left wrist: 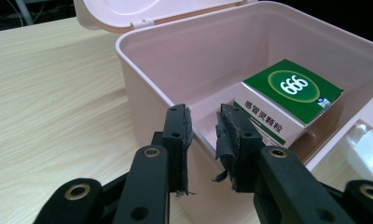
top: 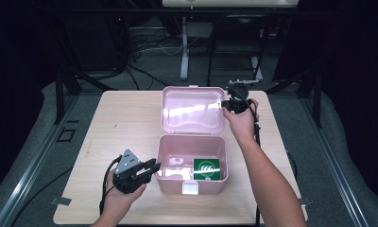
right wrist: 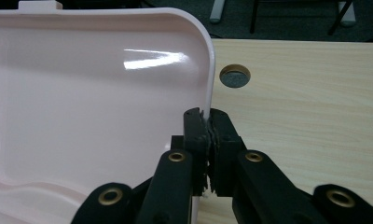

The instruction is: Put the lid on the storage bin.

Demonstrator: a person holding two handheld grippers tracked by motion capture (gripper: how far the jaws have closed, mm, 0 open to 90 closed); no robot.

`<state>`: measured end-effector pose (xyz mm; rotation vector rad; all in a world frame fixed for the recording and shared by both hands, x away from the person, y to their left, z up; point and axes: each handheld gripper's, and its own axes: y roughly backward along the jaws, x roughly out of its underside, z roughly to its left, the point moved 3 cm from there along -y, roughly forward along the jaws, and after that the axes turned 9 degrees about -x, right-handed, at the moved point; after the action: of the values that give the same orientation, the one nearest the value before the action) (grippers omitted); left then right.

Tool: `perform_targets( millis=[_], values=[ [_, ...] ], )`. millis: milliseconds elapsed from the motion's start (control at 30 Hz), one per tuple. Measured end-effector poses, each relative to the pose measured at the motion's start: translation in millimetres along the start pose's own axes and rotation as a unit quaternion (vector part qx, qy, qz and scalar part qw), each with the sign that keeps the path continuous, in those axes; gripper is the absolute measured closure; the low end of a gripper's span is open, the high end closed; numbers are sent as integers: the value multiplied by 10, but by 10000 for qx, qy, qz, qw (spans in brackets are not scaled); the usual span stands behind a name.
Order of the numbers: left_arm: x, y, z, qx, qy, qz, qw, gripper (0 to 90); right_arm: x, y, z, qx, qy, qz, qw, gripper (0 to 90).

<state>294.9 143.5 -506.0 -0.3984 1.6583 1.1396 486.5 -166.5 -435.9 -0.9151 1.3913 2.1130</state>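
A pink box (top: 224, 158) stands open on the table, with its lid (top: 192, 111) tipped back behind it. Inside, at the right, lies a green and white carton marked 666 (top: 207, 169) (left wrist: 292, 93). My left gripper (top: 151, 170) (left wrist: 203, 112) is at the box's front left corner, its jaws closed on either side of the left wall (left wrist: 142, 70). My right gripper (top: 226, 105) (right wrist: 207, 114) is shut on the lid's right edge (right wrist: 208, 70), pads pinching the thin rim.
The box has a white latch (top: 190, 188) (left wrist: 369, 144) on its front. The wooden table (top: 125, 118) has a round cable hole (right wrist: 235, 75) just right of the lid. Cables trail from both grippers, and stand legs and wiring lie beyond the table's far edge.
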Motion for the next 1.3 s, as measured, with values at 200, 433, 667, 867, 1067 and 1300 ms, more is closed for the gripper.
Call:
perform_targets(
  millis=[200,433,667,867,1067,1300],
  values=[
    [0,-1,-4,-8,19,2,10000,728,-6,75,28,-26,63,-63,10000,872],
    [-1,-2,-5,-7,22,2,10000,728,-8,156,64,-78,170,-144,9997,872],
    [-1,-2,-4,-5,31,5,10000,728,-3,227,82,-133,253,-218,9994,872],
    [-3,-2,-8,-2,31,23,10000,725,4,293,124,-149,371,-304,9987,873],
    [-4,-2,-7,-7,15,23,10000,725,33,373,162,-164,459,-386,9981,874],
    [-4,-2,-8,-12,6,20,10000,724,86,462,187,-223,584,-532,9966,873]
  ],
)
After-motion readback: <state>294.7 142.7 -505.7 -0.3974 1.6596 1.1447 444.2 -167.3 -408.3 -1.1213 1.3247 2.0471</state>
